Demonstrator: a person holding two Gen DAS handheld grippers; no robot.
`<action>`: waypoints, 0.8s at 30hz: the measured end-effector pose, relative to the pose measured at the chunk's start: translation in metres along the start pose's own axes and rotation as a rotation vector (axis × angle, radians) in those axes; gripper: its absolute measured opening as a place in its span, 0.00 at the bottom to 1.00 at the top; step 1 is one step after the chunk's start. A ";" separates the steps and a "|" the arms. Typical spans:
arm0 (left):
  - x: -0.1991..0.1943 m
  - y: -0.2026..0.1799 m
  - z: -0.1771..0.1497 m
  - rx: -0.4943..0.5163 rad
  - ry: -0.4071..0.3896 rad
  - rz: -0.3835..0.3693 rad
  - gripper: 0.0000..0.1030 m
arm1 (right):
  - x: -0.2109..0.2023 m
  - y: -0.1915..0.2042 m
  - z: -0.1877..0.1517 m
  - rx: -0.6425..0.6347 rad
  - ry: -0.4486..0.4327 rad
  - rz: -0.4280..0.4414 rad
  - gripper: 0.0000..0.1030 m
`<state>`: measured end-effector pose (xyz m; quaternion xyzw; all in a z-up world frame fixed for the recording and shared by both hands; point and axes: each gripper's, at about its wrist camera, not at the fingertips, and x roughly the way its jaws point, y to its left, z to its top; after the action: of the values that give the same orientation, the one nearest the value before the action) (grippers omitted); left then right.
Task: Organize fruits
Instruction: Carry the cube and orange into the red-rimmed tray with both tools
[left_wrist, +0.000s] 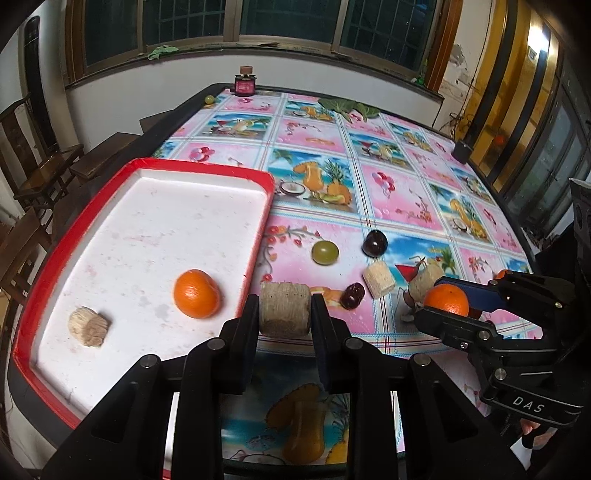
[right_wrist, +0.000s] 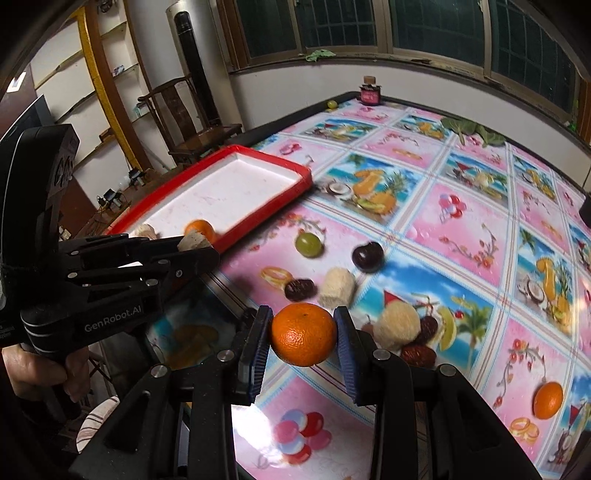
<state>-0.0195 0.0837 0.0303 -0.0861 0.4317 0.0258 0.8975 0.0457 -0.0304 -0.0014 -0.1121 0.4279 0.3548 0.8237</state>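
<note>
We carry 2 loads at once. Our left gripper (left_wrist: 284, 314) is clamped on a tan fibrous cylinder (left_wrist: 284, 309), its long axis lying crosswise between the 2 pads, flat ends against them. It hangs just beside the near right rim of the red-rimmed white tray (left_wrist: 266, 221); the tray floor lies at 10 o'clock from the left gripper, so the left hand is the nearer one to the tray.

Our right gripper (right_wrist: 303, 341) is closed on a glossy, dimpled orange (right_wrist: 303, 339), held at its equator by ribbed blue pads above the tablecloth (right_wrist: 461, 229). From this gripper the tray (right_wrist: 299, 181) lies at 11 o'clock, with the left gripper (right_wrist: 195, 254) between. We judge that the cylinder goes in before the orange, since the left tool blocks the right one's direct path.

Already in the tray: 1 orange fruit (left_wrist: 197, 294) and 1 pale fibrous chunk (left_wrist: 88, 326). Loose on the cloth, well apart from the tray: a smooth green grape (right_wrist: 307, 243), a dark round plum-like fruit (right_wrist: 368, 257), a wrinkled dark date (right_wrist: 299, 289), a pale cylinder (right_wrist: 337, 287), a fuzzy round piece (right_wrist: 400, 326) with more dates touching it, and a far orange (right_wrist: 549, 400) at 4 o'clock.

The round fruits will likely roll; the fibrous pieces should grip well.
</note>
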 end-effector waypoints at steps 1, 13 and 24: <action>-0.002 0.002 0.001 -0.005 -0.004 0.000 0.24 | 0.000 0.002 0.002 -0.004 -0.003 0.004 0.34; -0.019 0.023 0.004 -0.051 -0.041 0.017 0.24 | -0.001 0.029 0.032 -0.061 -0.050 0.054 0.34; -0.022 0.042 0.004 -0.093 -0.054 0.031 0.24 | 0.006 0.041 0.045 -0.077 -0.053 0.079 0.34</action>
<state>-0.0352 0.1265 0.0448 -0.1202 0.4069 0.0620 0.9034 0.0485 0.0238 0.0256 -0.1175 0.3960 0.4061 0.8151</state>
